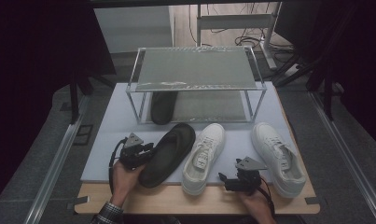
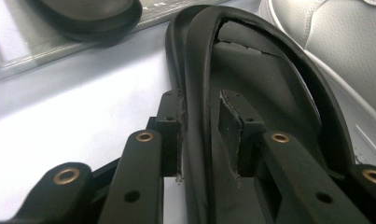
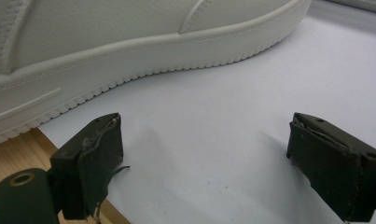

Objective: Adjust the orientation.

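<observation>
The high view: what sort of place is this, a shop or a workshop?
Probably a lab recording bench: a low shoe rack on a white mat, black curtains, loose cables behind, and a person working hand-held grippers.

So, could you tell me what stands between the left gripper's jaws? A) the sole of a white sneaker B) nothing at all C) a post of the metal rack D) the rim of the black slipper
D: in the left gripper view, the left gripper straddles the black slipper at its raised side rim, and a small gap shows at one pad.
</observation>
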`<state>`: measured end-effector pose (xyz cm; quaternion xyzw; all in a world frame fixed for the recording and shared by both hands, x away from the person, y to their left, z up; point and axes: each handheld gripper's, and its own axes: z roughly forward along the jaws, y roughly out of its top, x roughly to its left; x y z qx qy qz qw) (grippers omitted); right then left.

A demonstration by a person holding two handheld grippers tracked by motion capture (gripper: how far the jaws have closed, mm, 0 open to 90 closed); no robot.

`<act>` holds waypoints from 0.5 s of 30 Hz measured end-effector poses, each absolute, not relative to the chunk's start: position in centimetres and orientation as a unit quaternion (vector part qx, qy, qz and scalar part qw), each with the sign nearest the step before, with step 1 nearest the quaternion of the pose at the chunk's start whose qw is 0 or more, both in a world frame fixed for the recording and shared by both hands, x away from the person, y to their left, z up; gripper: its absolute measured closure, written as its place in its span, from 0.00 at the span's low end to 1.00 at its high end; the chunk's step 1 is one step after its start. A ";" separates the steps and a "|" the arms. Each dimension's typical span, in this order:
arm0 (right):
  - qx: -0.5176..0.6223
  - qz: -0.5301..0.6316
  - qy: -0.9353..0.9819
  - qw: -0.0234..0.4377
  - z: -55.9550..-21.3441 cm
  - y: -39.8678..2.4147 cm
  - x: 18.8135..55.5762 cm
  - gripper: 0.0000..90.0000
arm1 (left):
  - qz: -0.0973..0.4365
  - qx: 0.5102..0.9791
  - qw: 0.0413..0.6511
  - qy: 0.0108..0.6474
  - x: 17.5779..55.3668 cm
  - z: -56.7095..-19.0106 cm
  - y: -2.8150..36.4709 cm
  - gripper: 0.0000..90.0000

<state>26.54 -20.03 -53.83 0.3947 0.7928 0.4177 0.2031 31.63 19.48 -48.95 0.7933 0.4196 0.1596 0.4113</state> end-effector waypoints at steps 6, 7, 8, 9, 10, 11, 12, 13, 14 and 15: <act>0.395 0.418 0.793 0.203 -53.8 -20.0 26.5 0.12 | 0.152 0.803 0.400 0.415 32.6 -48.9 18.5 0.79; 0.395 0.417 0.793 0.203 -53.8 -20.0 26.5 0.12 | 0.153 0.803 0.398 0.416 32.8 -48.9 18.3 0.79; 0.395 0.418 0.793 0.203 -53.8 -20.0 26.5 0.12 | 0.154 0.803 0.396 0.417 32.9 -48.9 18.2 0.80; 0.395 0.417 0.793 0.203 -53.8 -20.0 26.5 0.12 | 0.153 0.804 0.395 0.418 33.1 -48.9 18.2 0.80; 0.395 0.418 0.793 0.203 -53.8 -20.0 26.5 0.12 | 0.151 0.804 0.394 0.419 33.2 -48.9 18.1 0.81; 0.395 0.417 0.793 0.203 -53.8 -20.0 26.5 0.12 | 0.150 0.805 0.392 0.420 33.4 -48.9 18.1 0.81; 0.395 0.418 0.793 0.203 -53.8 -20.0 26.5 0.12 | 0.149 0.805 0.391 0.421 33.5 -48.9 18.0 0.82; 0.395 0.418 0.793 0.203 -53.8 -20.0 26.5 0.12 | 0.148 0.805 0.390 0.422 33.7 -48.9 18.0 0.83; 0.395 0.418 0.793 0.203 -53.8 -20.0 26.5 0.12 | 0.146 0.806 0.387 0.424 33.8 -48.8 17.9 0.84; 0.395 0.418 0.793 0.203 -53.8 -20.0 26.5 0.12 | 0.145 0.807 0.384 0.425 33.9 -48.8 17.9 0.84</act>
